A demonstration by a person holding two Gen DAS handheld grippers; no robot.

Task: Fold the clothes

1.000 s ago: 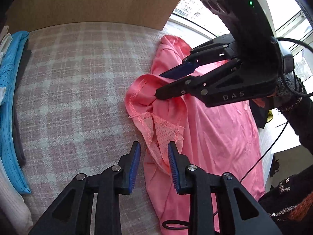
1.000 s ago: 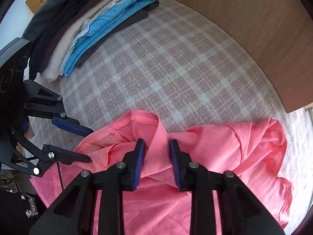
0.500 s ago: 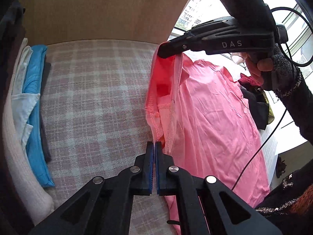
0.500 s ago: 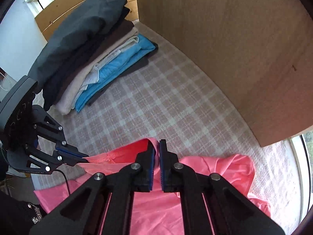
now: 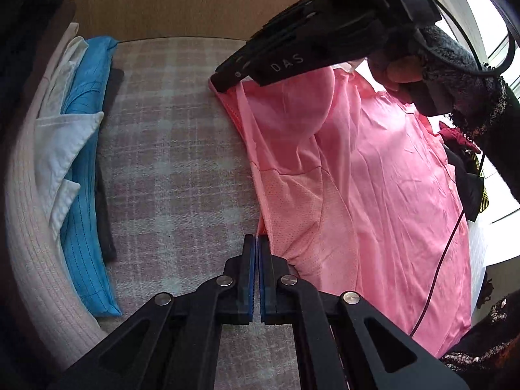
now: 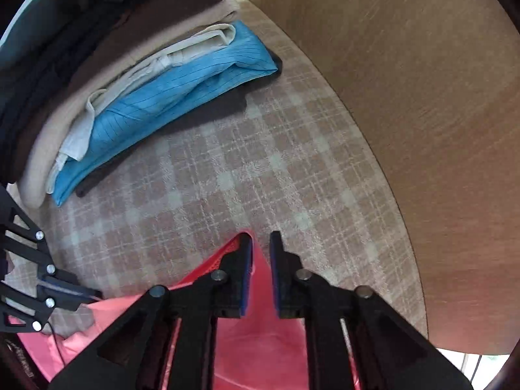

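Your left tongs [image 5: 258,243] pinch the pink shirt's [image 5: 373,175] near hem at 6 o'clock, right tongs [image 6: 261,253] slightly parted around its far edge at 12 over the bed [image 5: 182,149]; thin, limp, slippery fabric, so hold the seams.

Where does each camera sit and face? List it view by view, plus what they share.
Left wrist: on the left gripper, facing along the pink shirt; right gripper and hand show.
Right wrist: on the right gripper, facing the folded stack; left gripper shows.
Shared: pink shirt, folded stack, plaid cover.
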